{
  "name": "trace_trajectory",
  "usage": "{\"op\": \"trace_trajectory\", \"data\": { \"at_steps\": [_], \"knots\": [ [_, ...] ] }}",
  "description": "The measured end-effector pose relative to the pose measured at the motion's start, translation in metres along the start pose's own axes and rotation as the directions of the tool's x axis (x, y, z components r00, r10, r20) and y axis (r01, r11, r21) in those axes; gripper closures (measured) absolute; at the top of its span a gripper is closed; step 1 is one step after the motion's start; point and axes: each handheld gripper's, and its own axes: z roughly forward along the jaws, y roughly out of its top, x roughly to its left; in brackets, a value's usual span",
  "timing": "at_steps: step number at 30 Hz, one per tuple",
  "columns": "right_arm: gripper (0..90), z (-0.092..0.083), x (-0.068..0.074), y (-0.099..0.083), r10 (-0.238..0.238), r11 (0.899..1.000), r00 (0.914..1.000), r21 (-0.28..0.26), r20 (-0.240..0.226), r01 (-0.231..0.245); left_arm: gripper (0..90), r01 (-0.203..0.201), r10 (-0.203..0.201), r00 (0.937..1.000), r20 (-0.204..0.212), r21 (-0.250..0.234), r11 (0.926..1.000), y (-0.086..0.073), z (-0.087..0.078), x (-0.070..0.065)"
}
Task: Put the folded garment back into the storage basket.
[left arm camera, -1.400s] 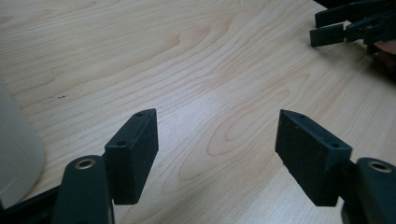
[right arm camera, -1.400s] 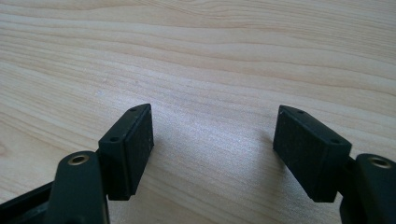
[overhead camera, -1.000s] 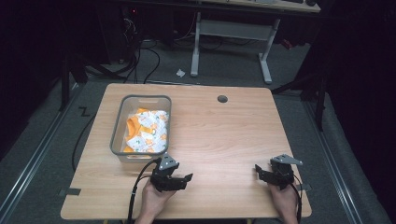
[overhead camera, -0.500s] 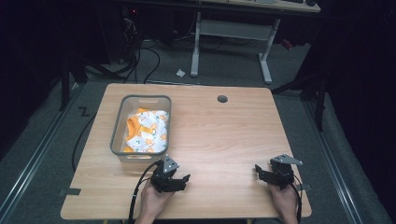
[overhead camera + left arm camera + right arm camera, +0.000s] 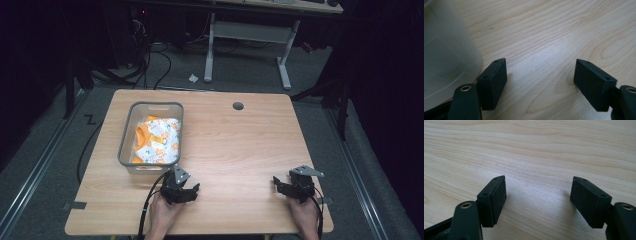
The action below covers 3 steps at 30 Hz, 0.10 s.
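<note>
A grey plastic bin stands on the left half of the wooden table, holding several orange-and-white packets. My left gripper rests low on the table just in front of the bin's near right corner, jaws open and empty. In the left gripper view the bin's pale wall rises right beside the left fingertip, and my left gripper has bare wood between its jaws. My right gripper rests near the table's front right, and in its own view my right gripper is open over bare wood.
A round cable hole sits near the table's far edge. Beyond the table stand a white desk frame and cables on the dark floor. A cable trails from the left gripper over the front edge.
The left gripper has shifted slightly to the left and nearer the bin's corner. The right gripper has stayed put.
</note>
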Motion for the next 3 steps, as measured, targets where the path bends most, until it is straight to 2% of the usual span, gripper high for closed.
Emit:
{"op": "trace_trajectory", "data": {
  "at_steps": [3],
  "knots": [
    [29.4, 0.0, 0.0001, 0.0, 0.001, 1.0, 1.0, 0.001, 0.0, -0.001, 25.8, 0.001, -0.001, 1.0, -0.003, 0.001, 1.0, -0.0001, 0.0, -0.0002]
  ]
}}
